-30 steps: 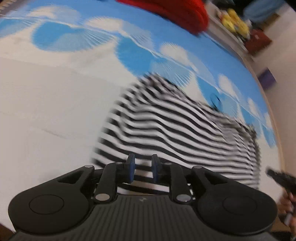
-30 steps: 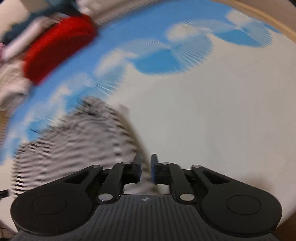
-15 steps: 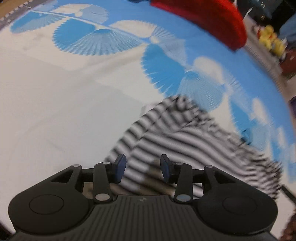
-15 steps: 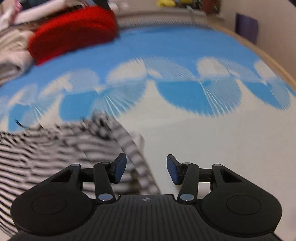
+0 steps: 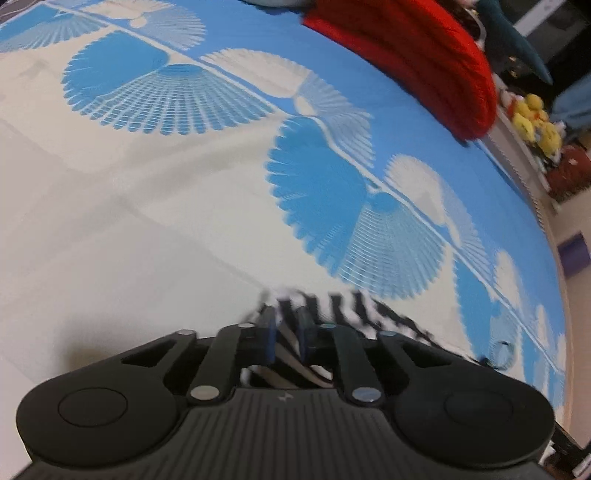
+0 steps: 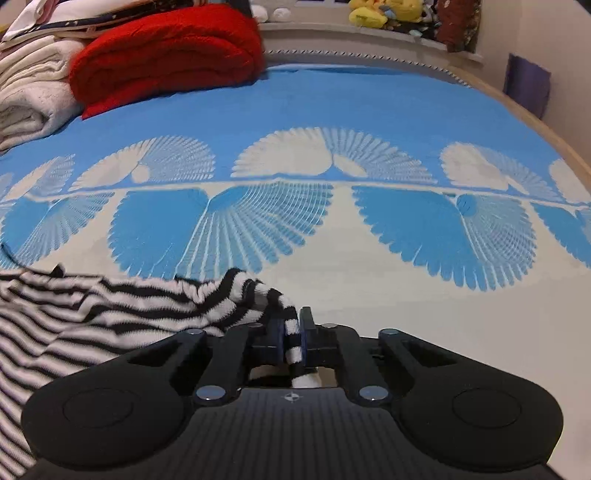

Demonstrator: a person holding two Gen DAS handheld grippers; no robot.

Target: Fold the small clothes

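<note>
A black-and-white striped garment (image 6: 92, 314) lies on the blue-and-white bedspread (image 6: 332, 110) and spreads to the left in the right wrist view. My right gripper (image 6: 291, 332) is shut on a bunched edge of it. In the left wrist view the striped garment (image 5: 332, 306) shows just past my left gripper (image 5: 286, 332), which is shut on another edge of it. Most of the cloth there is hidden under the gripper body.
A folded red blanket (image 6: 166, 51) and white folded laundry (image 6: 26, 96) sit at the far left of the bed. The red blanket (image 5: 424, 59) also shows in the left wrist view. Yellow plush toys (image 6: 384, 11) line a shelf behind. The wooden bed edge (image 6: 546, 129) runs along the right.
Both grippers were open half a second ago and have closed on the striped garment's edges. Both views now sit lower and closer to the cloth.
</note>
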